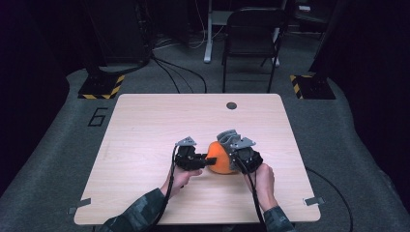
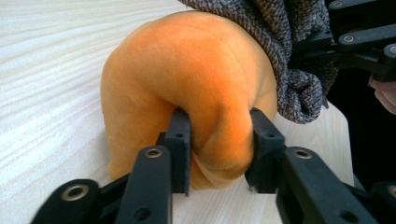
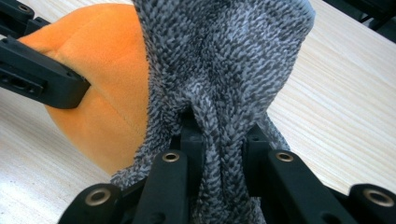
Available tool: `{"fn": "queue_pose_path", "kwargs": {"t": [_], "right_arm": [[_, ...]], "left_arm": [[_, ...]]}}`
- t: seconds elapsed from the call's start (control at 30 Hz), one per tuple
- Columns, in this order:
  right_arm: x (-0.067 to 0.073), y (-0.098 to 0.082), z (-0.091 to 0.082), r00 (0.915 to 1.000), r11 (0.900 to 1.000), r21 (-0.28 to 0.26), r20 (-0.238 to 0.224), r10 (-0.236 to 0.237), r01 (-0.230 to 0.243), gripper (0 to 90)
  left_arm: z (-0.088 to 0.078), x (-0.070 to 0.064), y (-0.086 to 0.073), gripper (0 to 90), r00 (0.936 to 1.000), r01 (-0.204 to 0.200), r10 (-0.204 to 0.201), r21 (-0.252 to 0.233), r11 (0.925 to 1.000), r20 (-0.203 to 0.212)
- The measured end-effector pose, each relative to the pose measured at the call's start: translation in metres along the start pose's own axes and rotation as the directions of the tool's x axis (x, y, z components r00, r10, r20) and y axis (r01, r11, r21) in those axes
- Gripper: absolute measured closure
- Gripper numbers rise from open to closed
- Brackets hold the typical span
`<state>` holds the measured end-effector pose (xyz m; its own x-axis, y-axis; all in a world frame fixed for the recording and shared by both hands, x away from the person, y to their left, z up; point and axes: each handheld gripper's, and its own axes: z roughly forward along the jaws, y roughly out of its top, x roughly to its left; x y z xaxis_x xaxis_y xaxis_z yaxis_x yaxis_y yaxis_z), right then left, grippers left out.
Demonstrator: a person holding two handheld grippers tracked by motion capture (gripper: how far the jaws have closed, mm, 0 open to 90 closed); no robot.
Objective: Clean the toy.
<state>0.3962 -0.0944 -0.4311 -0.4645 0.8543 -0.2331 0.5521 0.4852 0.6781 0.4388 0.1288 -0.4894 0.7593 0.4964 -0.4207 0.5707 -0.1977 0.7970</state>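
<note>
I am pinching a fold of the orange plush toy [image 2: 187,79] between the jaws of my left gripper [image 2: 219,149], just above the table [image 1: 145,125]. My right gripper [image 3: 219,140] is clamping the grey knitted cloth [image 3: 219,56] draped over the toy's far side.

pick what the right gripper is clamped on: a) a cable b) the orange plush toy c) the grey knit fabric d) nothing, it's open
c, in the right gripper view the right gripper pinches a fold of the grey knit fabric, while the left gripper squeezes the orange plush toy.
</note>
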Motion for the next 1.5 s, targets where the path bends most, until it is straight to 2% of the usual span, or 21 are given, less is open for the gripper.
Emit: {"fn": "queue_pose_path", "kwargs": {"t": [0.2,0.27,0.43,0.5,0.53,0.6,0.67,0.7,0.73,0.77,0.83,0.9,0.97,1.0,1.03,1.07,1.17,1.3,1.37,1.47,1.5], "right_arm": [[-0.003,-0.003,0.004,0.9999,1.000,0.000,0.011,0.004,-0.004,77.0],[-0.004,-0.004,0.004,0.9999,1.000,0.001,0.008,0.015,-0.015,76.9],[-0.008,-0.004,0.005,0.9998,1.000,-0.003,-0.002,0.019,-0.019,76.9],[-0.008,-0.003,0.006,0.9998,1.000,-0.003,0.000,0.022,-0.022,76.9],[-0.009,-0.003,0.006,0.9998,1.000,-0.001,-0.003,0.021,-0.021,76.9],[-0.009,-0.003,0.007,0.9995,1.000,0.001,0.000,0.031,-0.031,76.9],[-0.011,-0.002,0.008,0.9996,1.000,-0.002,-0.005,0.028,-0.028,76.9],[-0.012,-0.002,0.008,0.9994,0.999,-0.001,-0.004,0.034,-0.034,76.9],[-0.013,-0.002,0.009,0.9994,0.999,0.000,-0.009,0.034,-0.034,76.9],[-0.014,-0.002,0.009,0.9994,0.999,-0.002,-0.009,0.033,-0.033,76.9],[-0.014,-0.002,0.010,0.9987,0.999,-0.002,-0.011,0.050,-0.050,76.9],[-0.015,-0.003,0.010,0.9989,0.999,0.000,-0.012,0.045,-0.045,76.9],[-0.015,-0.002,0.010,0.9989,0.999,0.000,-0.012,0.046,-0.046,76.9],[-0.015,-0.002,0.010,0.9989,0.999,0.001,-0.015,0.046,-0.046,76.9],[-0.016,-0.002,0.010,0.9989,0.999,0.002,-0.016,0.045,-0.045,76.9],[-0.016,-0.002,0.010,0.9990,0.999,-0.001,-0.015,0.041,-0.041,76.9],[-0.016,-0.002,0.010,0.9991,0.999,-0.001,-0.015,0.039,-0.039,76.9],[-0.016,-0.002,0.011,0.9990,0.999,0.000,-0.015,0.043,-0.043,76.9],[-0.016,-0.002,0.011,0.9990,0.999,-0.001,-0.014,0.043,-0.043,76.9],[-0.015,-0.003,0.011,0.9989,0.999,-0.002,-0.011,0.046,-0.046,76.9],[-0.015,-0.003,0.011,0.9987,0.999,0.001,-0.012,0.049,-0.049,76.9]], "left_arm": [[-0.003,0.000,0.002,44.9,0.9997,-0.023,0.023,-0.015,0.9996,0.001],[-0.008,0.003,0.005,42.3,0.9995,-0.029,0.029,-0.035,0.9990,0.008],[-0.026,0.011,0.012,32.6,0.9951,-0.099,0.098,-0.083,0.9916,-0.013],[-0.030,0.013,0.012,29.5,0.9911,-0.133,0.133,-0.084,0.9875,-0.010],[-0.031,0.014,0.012,27.1,0.9868,-0.161,0.160,-0.082,0.9835,-0.028],[-0.033,0.014,0.013,23.0,0.9706,-0.240,0.238,-0.062,0.9689,-0.039],[-0.034,0.011,0.013,19.7,0.9485,-0.313,0.309,-0.044,0.9489,-0.068],[-0.033,0.010,0.012,19.5,0.9359,-0.349,0.346,-0.038,0.9363,-0.064],[-0.032,0.009,0.011,17.5,0.9285,-0.368,0.365,-0.029,0.9294,-0.067],[-0.030,0.008,0.009,15.9,0.9163,-0.395,0.393,-0.015,0.9184,-0.076],[-0.026,0.007,0.006,15.6,0.9033,-0.424,0.423,0.003,0.9058,-0.074],[-0.020,0.007,0.000,15.7,0.8831,-0.462,0.462,0.022,0.8866,-0.082],[-0.015,0.006,-0.004,15.7,0.8688,-0.486,0.489,0.046,0.8725,-0.080],[-0.011,0.006,-0.006,15.7,0.8649,-0.492,0.495,0.057,0.8688,-0.083],[-0.007,0.006,-0.008,15.8,0.8547,-0.509,0.513,0.067,0.8583,-0.081],[-0.004,0.006,-0.010,15.7,0.8496,-0.516,0.520,0.069,0.8540,-0.088],[0.004,0.003,-0.013,15.8,0.8267,-0.546,0.552,0.087,0.8335,-0.107],[0.014,-0.001,-0.017,18.4,0.8117,-0.569,0.575,0.084,0.8179,-0.101],[0.018,-0.003,-0.019,21.9,0.7946,-0.586,0.594,0.100,0.8044,-0.125],[0.021,-0.004,-0.022,32.0,0.7873,-0.592,0.598,0.087,0.8016,-0.152],[0.021,-0.003,-0.023,34.6,0.7961,-0.582,0.587,0.078,0.8093,-0.147]]}}
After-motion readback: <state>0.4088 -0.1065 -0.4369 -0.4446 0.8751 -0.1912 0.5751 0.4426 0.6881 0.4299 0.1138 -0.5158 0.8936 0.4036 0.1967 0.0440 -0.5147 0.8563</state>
